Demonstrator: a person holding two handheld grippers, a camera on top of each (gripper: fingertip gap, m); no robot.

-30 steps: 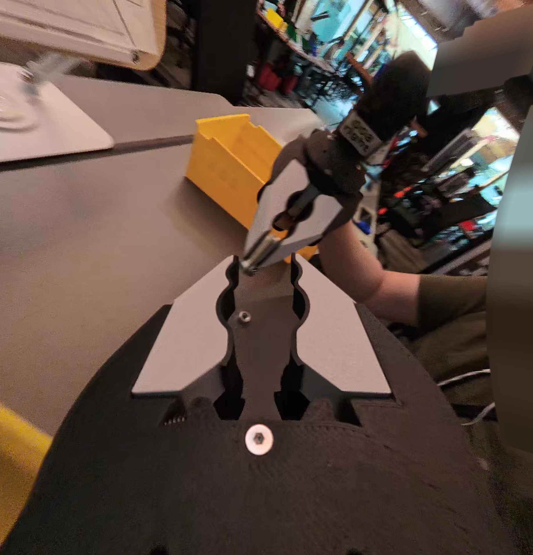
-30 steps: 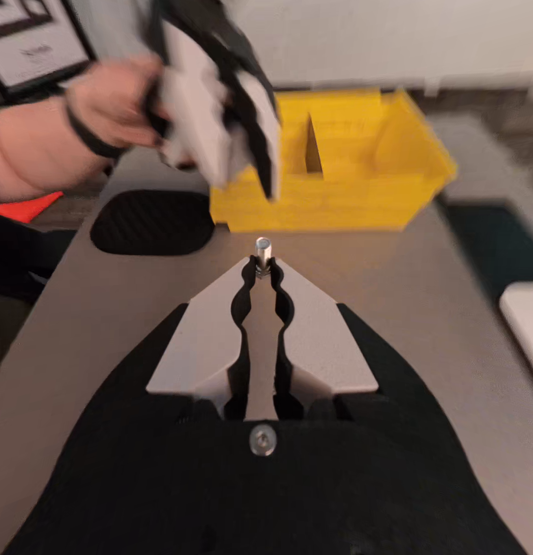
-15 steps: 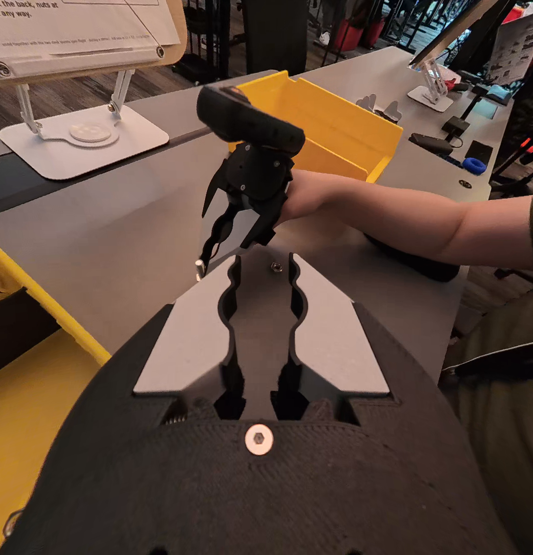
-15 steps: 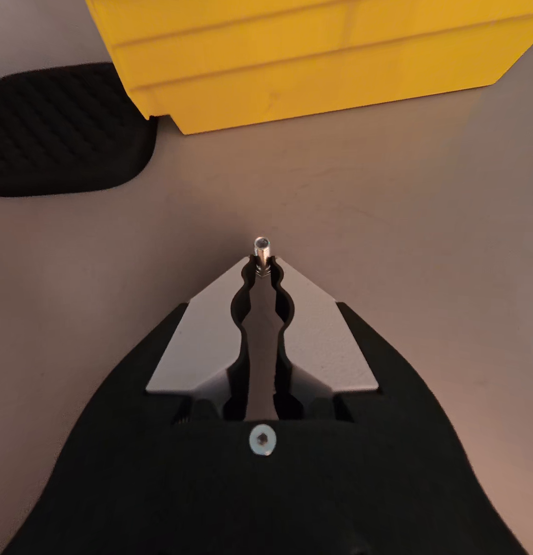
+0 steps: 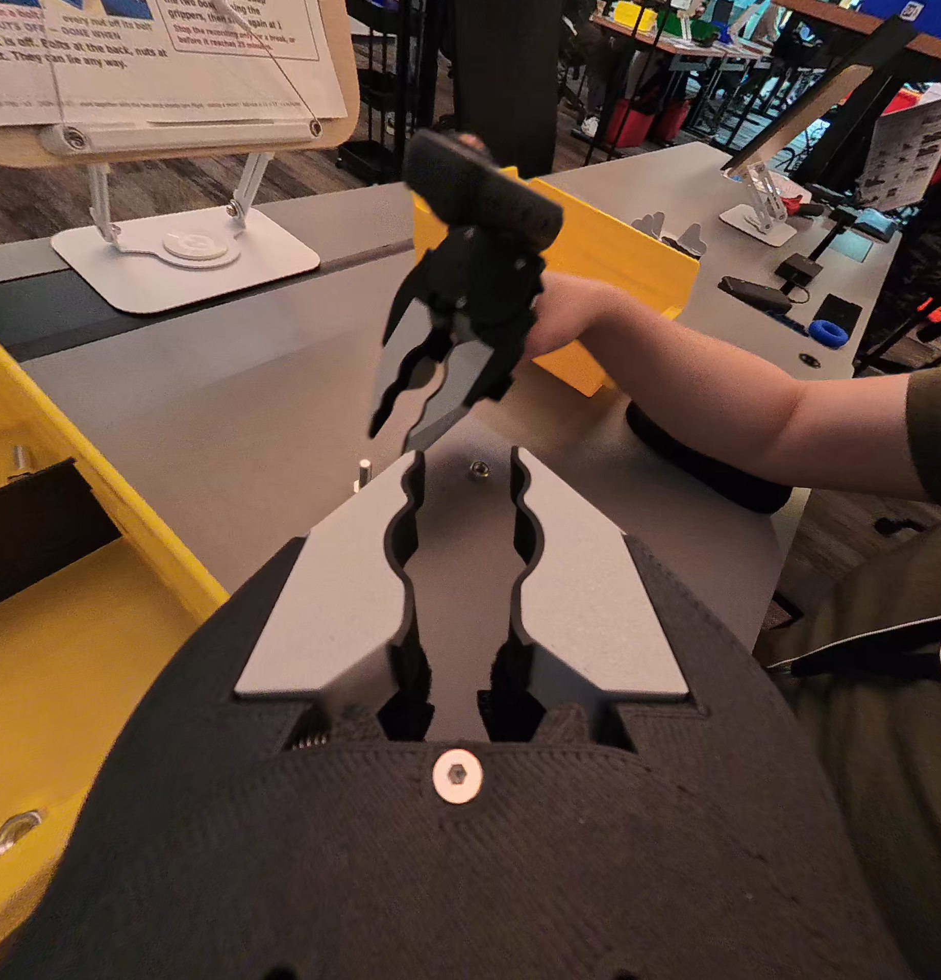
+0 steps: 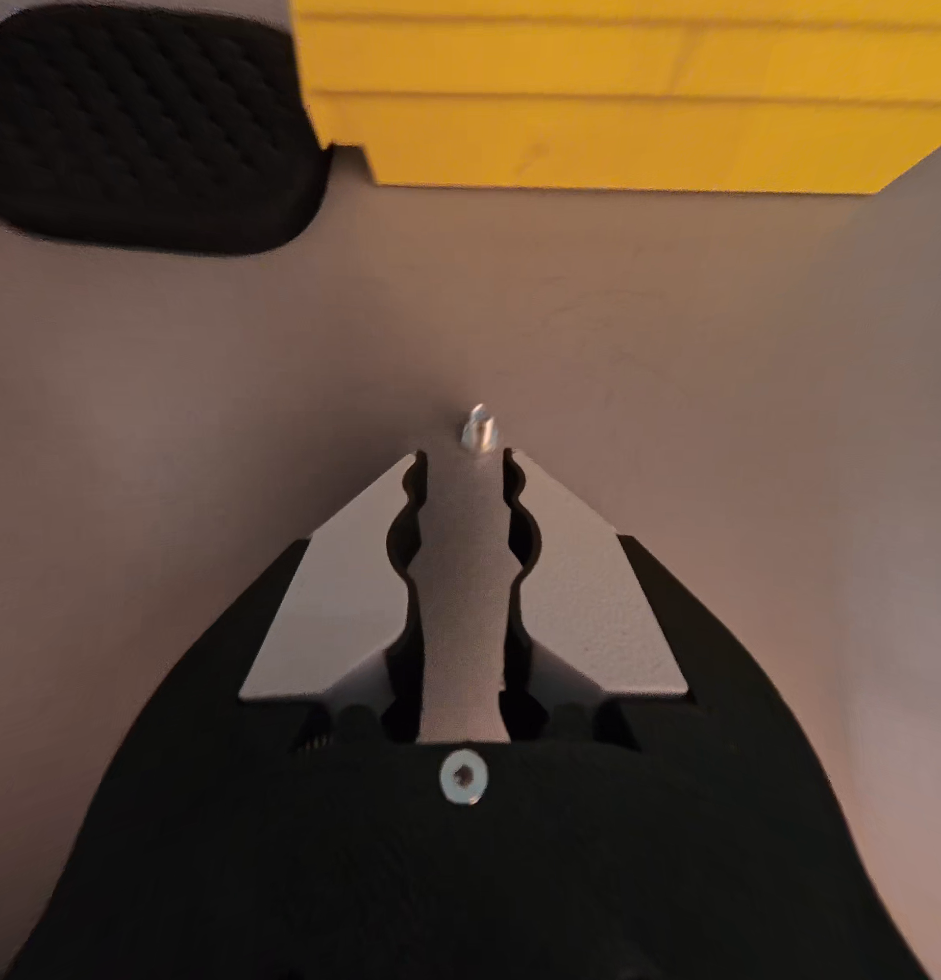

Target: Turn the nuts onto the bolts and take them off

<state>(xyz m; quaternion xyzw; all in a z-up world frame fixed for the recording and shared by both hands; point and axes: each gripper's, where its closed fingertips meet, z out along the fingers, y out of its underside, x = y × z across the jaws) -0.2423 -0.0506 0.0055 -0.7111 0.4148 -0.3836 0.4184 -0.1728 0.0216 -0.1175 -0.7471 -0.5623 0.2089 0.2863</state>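
Observation:
My left gripper (image 5: 465, 456) is open and empty, low over the grey table (image 5: 245, 424). A small silver nut (image 5: 478, 469) lies on the table between its fingertips. A silver bolt (image 5: 363, 472) stands on the table just left of my left finger, partly hidden by it. My right gripper (image 5: 394, 437) hangs open just above that bolt, held by a hand. In the right wrist view my right gripper (image 6: 463, 453) is open and the bolt (image 6: 478, 435) sits free just beyond the tips, blurred.
A yellow bin (image 5: 60, 610) at my left holds a bolt (image 5: 20, 456) and a round metal piece (image 5: 15, 838). A second yellow bin (image 5: 617, 254) (image 6: 564, 106) stands behind the right gripper. A black pad (image 6: 139, 132) lies beside it. A white paper stand (image 5: 187, 260) is at the back. The tips of one gripper are about 15 cm away from the tips of the other.
My right gripper has opened and let go of the bolt, which now rests on the table below it. My left gripper stays open with the nut between its tips.

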